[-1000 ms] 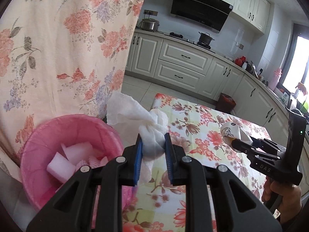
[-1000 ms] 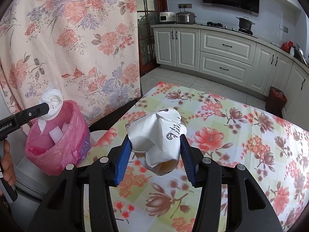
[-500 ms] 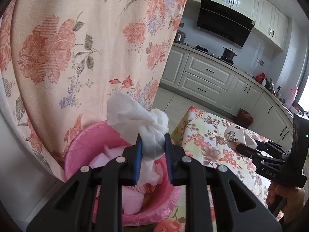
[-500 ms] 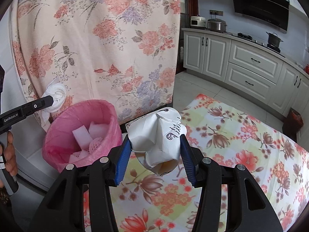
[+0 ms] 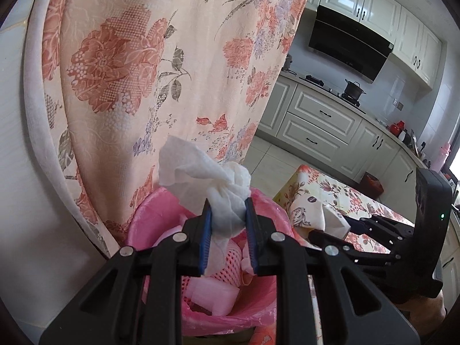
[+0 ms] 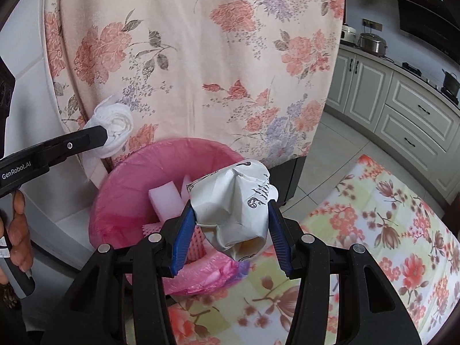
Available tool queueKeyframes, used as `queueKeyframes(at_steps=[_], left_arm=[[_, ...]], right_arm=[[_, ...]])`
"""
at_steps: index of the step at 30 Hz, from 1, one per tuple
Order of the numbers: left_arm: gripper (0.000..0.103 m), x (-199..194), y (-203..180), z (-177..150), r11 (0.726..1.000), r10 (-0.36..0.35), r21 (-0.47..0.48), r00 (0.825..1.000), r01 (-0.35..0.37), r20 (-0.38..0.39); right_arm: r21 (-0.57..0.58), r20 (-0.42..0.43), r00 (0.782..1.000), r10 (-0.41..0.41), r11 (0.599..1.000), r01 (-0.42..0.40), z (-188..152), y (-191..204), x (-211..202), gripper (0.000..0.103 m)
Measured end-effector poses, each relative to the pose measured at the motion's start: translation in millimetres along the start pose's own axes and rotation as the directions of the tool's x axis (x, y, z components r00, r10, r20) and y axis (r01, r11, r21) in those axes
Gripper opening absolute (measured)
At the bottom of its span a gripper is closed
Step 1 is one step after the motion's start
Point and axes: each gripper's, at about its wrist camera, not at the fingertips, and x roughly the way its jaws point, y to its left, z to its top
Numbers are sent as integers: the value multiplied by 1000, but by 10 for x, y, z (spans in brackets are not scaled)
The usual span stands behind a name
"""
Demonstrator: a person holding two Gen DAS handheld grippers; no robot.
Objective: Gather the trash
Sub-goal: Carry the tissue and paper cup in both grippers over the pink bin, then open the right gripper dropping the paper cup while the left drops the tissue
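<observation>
The tissue (image 5: 227, 195) is pinched tight between the nearly closed jaws of the left gripper (image 5: 227, 230), held above the pink-lined bin (image 5: 161, 218), toward its far rim. The crumpled paper cup (image 6: 233, 210) sits clamped in the right gripper (image 6: 230, 230), whose jaws stand partly apart around its width; it hangs over the bin's near rim, where the bin stands off the corner of the table (image 6: 373, 230). White foam blocks (image 6: 166, 198) and a bit of pink mesh already lie inside.

The step in hand looks like the drop: both pieces have been brought to the bin and neither is released. Next, each gripper needs to be well inside the rim before opening, the cup especially, since it sits close to the edge and could tip out onto the table.

Readable writing: "GenRobot.AI" along the left gripper's side in the right wrist view. The cup carries dark printed marks, too creased to read.
</observation>
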Motion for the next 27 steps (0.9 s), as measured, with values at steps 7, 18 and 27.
queueKeyframes(at_steps=[7,18,27], left_arm=[[21,32,102,-10,1000,4,-17,1000,-5,-7],[21,138,111,-11,1000,-3,-22,1000,2,-27],[32,265,44,-13,1000,-20,-25,998,19,-54]], right_arm=[[-41,-56,998,42,998,-44,5,235,267,50],[-31,-69,997,38,999,-40,-6,218,381,66],[26,-59,998,1,1000,0,-58,-61,304,69]])
